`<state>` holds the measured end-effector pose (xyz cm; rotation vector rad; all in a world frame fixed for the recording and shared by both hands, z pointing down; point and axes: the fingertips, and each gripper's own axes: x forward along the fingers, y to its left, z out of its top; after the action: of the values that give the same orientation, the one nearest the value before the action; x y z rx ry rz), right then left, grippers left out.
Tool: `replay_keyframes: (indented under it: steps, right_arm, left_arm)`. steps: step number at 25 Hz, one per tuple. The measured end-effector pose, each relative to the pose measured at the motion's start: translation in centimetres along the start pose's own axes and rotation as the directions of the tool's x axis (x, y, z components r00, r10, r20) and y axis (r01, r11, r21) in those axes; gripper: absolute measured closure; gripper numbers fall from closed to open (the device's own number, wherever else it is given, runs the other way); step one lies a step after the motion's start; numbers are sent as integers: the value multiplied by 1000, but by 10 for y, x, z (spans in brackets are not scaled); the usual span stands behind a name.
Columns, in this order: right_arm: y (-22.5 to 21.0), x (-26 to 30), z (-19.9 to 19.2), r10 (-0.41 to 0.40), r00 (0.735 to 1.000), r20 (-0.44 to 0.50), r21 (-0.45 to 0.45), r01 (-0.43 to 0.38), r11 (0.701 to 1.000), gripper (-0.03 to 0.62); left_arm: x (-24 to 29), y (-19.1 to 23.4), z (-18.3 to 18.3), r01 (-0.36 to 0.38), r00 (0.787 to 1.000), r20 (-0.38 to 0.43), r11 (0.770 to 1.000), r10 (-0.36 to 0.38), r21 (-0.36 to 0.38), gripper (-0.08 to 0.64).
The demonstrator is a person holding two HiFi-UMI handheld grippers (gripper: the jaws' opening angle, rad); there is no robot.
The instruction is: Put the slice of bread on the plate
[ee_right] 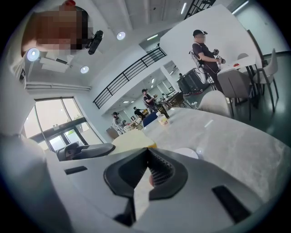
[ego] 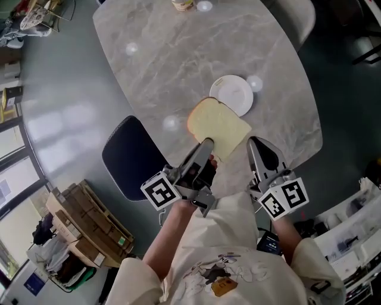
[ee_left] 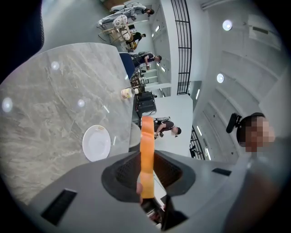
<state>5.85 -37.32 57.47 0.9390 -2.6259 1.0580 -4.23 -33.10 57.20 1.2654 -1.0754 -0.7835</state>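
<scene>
A large open hall with a glossy grey floor holds a grey marbled counter (ego: 178, 53), and a white plate (ego: 233, 93) lies near its right edge. The slice of bread (ego: 219, 126) is held on the person's side of the plate. Its far corner overlaps the plate's near rim in the head view, and whether it touches there cannot be told.

The left gripper (ego: 208, 145) reaches toward the plate from the near side, its fingers clenched on the slice's near edge. In the left gripper view the bread (ee_left: 147, 136) stands edge-on between the fingers, with the plate (ee_left: 96, 143) to its left. The right gripper (ego: 255, 143) hangs just right of the slice, on the near side of the plate. Its fingers are pressed together at the tips with nothing between them (ee_right: 148, 152).

A dark blue chair (ego: 128, 158) stands at the counter's edge, left of the plate and nearer the person. Stacked cardboard boxes (ego: 89, 226) lie on the floor beyond the chair. A pale container (ego: 183, 3) stands at the counter's far edge, well apart from the plate.
</scene>
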Motion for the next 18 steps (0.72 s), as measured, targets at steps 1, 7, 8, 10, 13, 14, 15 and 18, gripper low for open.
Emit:
replay_keyframes:
  steps: [1,7,8,10,13,14,15,18]
  right_arm:
    - [-6,4,-3,-2,1000,-3,2,2,1000,586]
    - [-35,27,-22,-10,1000,-27,40,11,999,588]
    - [-38,30,-25,-10,999,-31,43,12,999,586]
    - [-45,34,-29,-16,999,-37,51,18,999,586]
    - [-56,41,-35,-34,998,-47,68,38,997,588]
    - [-59,44,-35,-39,998,-49,73,43,996,588]
    - [-62,47,-36,-43,998,-50,76,47,996,588]
    - [-73,58,-40,-49,997,-56,88,54,995,588]
  left_arm:
    - [4,6,0,-8,1000,-2,1000,8,1,466]
    - [23,36,1,-54,998,-25,999,54,3,468]
    - [26,39,1,-56,998,-27,998,56,7,468]
    - [32,46,3,-54,998,-38,998,56,42,466]
    - [41,57,5,-56,997,-47,997,59,51,466]
    - [44,61,6,-57,997,-46,998,59,37,466]
    - [46,65,7,-58,997,-46,998,60,26,467]
    - [57,79,14,-69,996,-53,997,71,32,467]
